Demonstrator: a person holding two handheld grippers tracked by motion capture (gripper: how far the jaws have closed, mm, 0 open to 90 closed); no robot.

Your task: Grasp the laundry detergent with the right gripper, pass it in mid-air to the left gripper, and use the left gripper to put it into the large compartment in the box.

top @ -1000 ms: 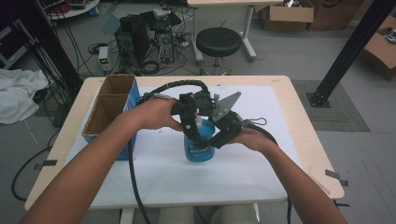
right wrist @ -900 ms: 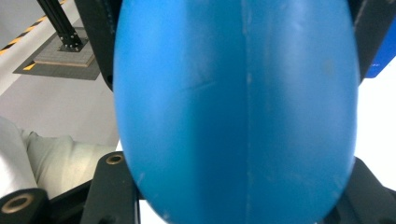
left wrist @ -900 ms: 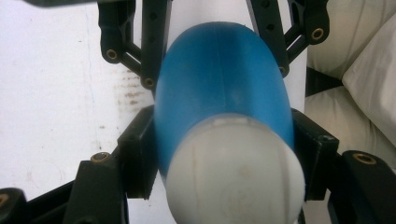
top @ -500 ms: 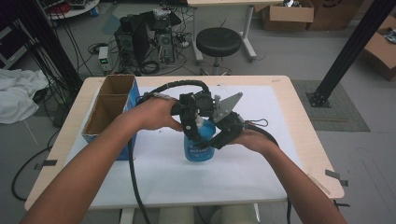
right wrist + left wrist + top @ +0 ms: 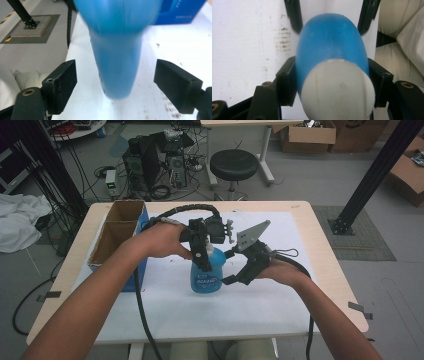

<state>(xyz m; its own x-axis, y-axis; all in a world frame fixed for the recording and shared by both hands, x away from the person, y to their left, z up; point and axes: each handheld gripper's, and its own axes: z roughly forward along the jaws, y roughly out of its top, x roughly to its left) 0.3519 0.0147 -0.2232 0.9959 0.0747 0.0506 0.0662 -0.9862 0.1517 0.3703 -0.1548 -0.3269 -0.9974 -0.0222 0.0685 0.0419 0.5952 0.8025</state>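
Right tongs (image 5: 227, 267) have just sprung open, drawing off the blue bottle (image 5: 206, 275), which stands mid-tabletop (image 5: 300, 215); left tongs (image 5: 204, 252) clamp its neck.

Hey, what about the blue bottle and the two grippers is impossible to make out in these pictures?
- High view: the blue bottle has a label too small to read; the left gripper covers its top.
- Left gripper view: the white cap hides the bottle's lower body.
- Right gripper view: the bottle is blurred and cut off by the top edge.
- High view: the cardboard box has a floor hidden by its walls.
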